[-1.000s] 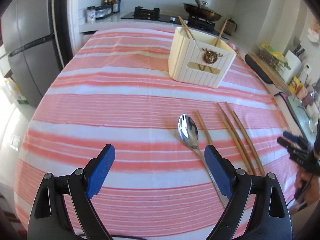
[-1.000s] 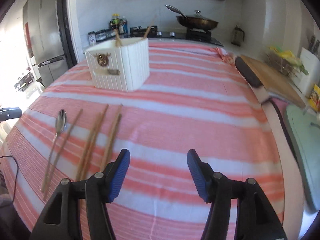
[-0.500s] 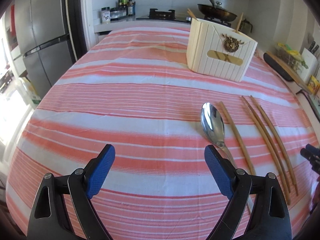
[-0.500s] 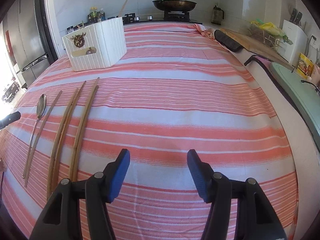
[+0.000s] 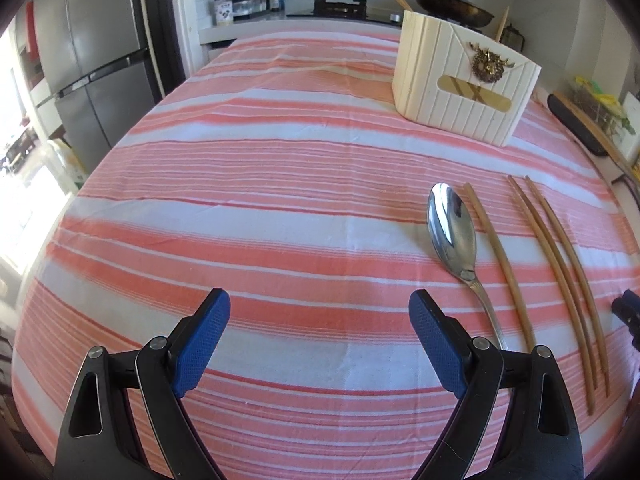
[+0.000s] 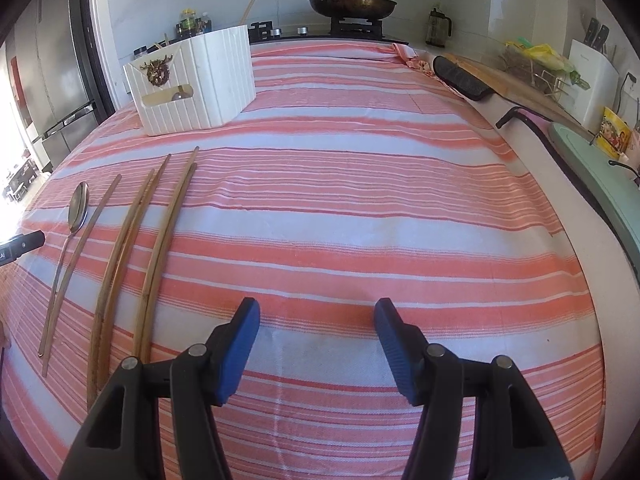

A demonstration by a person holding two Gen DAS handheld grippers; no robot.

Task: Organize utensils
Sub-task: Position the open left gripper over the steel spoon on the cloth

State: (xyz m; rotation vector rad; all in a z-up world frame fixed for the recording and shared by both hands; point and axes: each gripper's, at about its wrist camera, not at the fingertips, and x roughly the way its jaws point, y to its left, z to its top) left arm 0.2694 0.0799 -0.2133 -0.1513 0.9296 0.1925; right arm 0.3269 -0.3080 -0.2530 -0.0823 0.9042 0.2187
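A steel spoon (image 5: 452, 228) lies on the striped tablecloth (image 5: 260, 184), bowl away from me, with several wooden chopsticks (image 5: 558, 252) side by side to its right. Behind them stands a white ribbed utensil holder (image 5: 464, 80) with chopsticks sticking out of it. My left gripper (image 5: 320, 308) hovers open and empty just left of the spoon's handle. In the right wrist view the spoon (image 6: 78, 208) and chopsticks (image 6: 154, 236) lie to the left, the holder (image 6: 192, 84) at the back left. My right gripper (image 6: 316, 312) is open over bare cloth.
A fridge (image 5: 96, 76) stands left of the table. Behind it is a counter with a stove and a lidded pan (image 6: 352, 2). A cutting board (image 6: 508, 84) and a knife block (image 6: 592, 80) line the right side. The other gripper's tip (image 6: 20, 244) shows at the left edge.
Both grippers have sunk closer to the cloth and tilted up, so the table looks nearer. The spoon and chopsticks have shifted in view only. Neither gripper's opening has altered.
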